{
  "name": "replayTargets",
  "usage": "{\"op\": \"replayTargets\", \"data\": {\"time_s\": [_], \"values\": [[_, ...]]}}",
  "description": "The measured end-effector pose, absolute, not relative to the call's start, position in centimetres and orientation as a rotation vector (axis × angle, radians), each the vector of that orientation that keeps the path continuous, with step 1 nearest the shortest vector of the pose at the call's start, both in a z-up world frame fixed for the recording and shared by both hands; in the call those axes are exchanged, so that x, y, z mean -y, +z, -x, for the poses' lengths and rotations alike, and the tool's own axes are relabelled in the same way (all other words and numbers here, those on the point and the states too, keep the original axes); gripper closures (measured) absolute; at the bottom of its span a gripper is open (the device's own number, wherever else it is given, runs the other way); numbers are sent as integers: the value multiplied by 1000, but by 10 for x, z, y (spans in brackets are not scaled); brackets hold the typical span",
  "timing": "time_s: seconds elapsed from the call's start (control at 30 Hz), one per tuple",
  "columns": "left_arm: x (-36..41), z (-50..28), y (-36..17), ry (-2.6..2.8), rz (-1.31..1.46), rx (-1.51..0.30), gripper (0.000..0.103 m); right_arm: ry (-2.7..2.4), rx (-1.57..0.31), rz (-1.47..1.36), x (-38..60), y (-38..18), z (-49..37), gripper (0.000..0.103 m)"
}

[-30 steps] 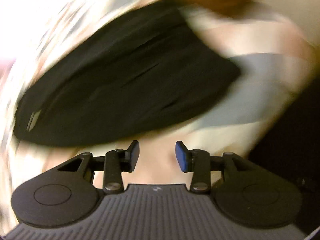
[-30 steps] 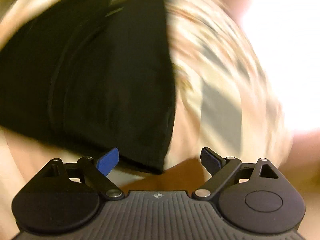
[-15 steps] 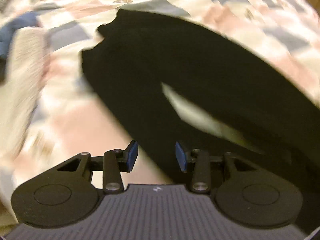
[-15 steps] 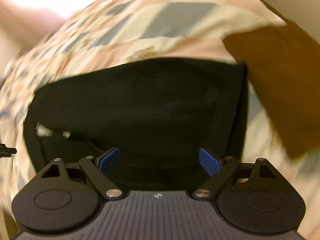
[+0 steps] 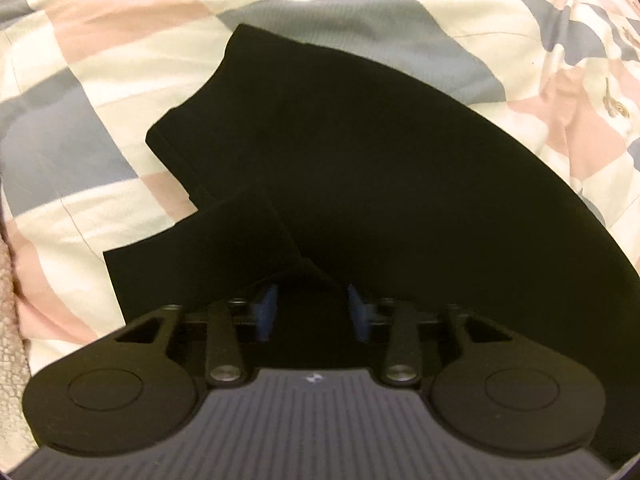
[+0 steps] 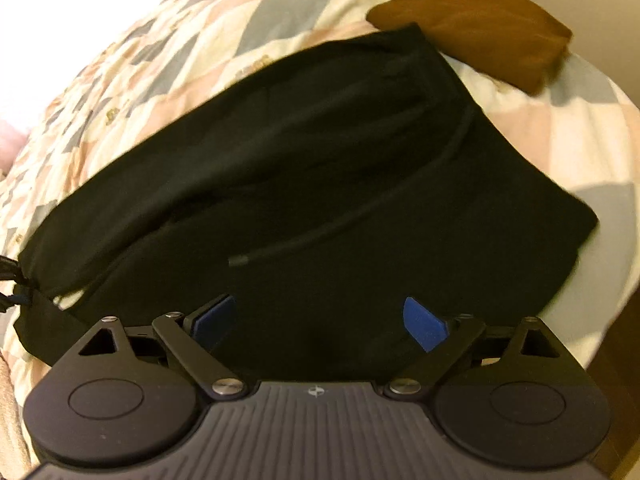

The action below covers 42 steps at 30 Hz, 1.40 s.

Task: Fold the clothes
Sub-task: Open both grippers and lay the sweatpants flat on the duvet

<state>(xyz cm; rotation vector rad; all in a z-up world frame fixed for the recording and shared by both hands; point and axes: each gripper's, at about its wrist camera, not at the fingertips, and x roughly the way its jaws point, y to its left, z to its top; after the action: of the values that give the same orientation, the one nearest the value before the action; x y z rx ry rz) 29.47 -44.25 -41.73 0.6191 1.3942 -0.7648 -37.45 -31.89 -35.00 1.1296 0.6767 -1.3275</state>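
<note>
Left wrist view: black garment [image 5: 360, 168] hides the quilt [image 5: 100, 60] beneath both spread tongs [image 5: 312, 312]

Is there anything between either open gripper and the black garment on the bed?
Nothing visible. The left gripper and right gripper are both open directly over the black garment. The brown cloth lies at the garment's far corner, away from both grippers.
</note>
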Motion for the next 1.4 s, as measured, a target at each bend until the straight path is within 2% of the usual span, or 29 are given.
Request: {"op": "replayTargets", "data": {"time_s": [0.1, 0.4, 0.53, 0.6, 0.67, 0.73, 0.77, 0.87, 0.93, 1.0, 1.13, 1.17, 1.23, 1.27, 1.3, 1.33, 1.4], "values": [[404, -303, -398, -782, -575, -1402, 99, -1364, -674, -1132, 306, -348, 371, 9], [248, -334, -327, -785, -430, -1418, 99, -1385, -634, -1131, 302, -338, 356, 9], [149, -345, -347, -633, -567, -1375, 96, -1382, -631, -1145, 303, -339, 358, 9], [120, -341, -362, -546, -683, -1288, 92, -1384, -621, -1189, 302, -344, 362, 9], [103, -335, -369, -560, -656, -1284, 92, -1397, -610, -1239, 298, -349, 369, 9], [94, -329, -373, -610, -565, -1319, 83, -1428, -593, -1281, 292, -352, 379, 9], [97, -328, -376, -612, -528, -1326, 71, -1455, -579, -1299, 289, -354, 387, 9], [106, -323, -383, -618, -416, -1345, 63, -1552, -503, -1355, 280, -359, 417, 9], [112, -320, -388, -622, -341, -1357, 51, -1623, -400, -1394, 274, -363, 445, 9], [118, -317, -393, -625, -266, -1367, 32, -1694, -302, -1417, 267, -368, 469, 9], [128, -312, -407, -596, -203, -1344, 23, -1783, -118, -1471, 251, -383, 511, 9], [136, -308, -410, -604, -230, -1319, 23, -1791, -86, -1469, 250, -386, 518, 9], [143, -299, -408, -628, -316, -1261, 44, -1806, -39, -1456, 249, -393, 529, 8], [146, -296, -405, -643, -344, -1235, 69, -1809, -36, -1444, 250, -395, 532, 8], [148, -293, -402, -657, -372, -1209, 87, -1810, -37, -1429, 252, -397, 534, 8], [150, -291, -400, -670, -391, -1192, 92, -1809, -42, -1420, 256, -400, 537, 8], [147, -291, -394, -679, -384, -1192, 94, -1787, -48, -1404, 260, -403, 537, 11]]}}
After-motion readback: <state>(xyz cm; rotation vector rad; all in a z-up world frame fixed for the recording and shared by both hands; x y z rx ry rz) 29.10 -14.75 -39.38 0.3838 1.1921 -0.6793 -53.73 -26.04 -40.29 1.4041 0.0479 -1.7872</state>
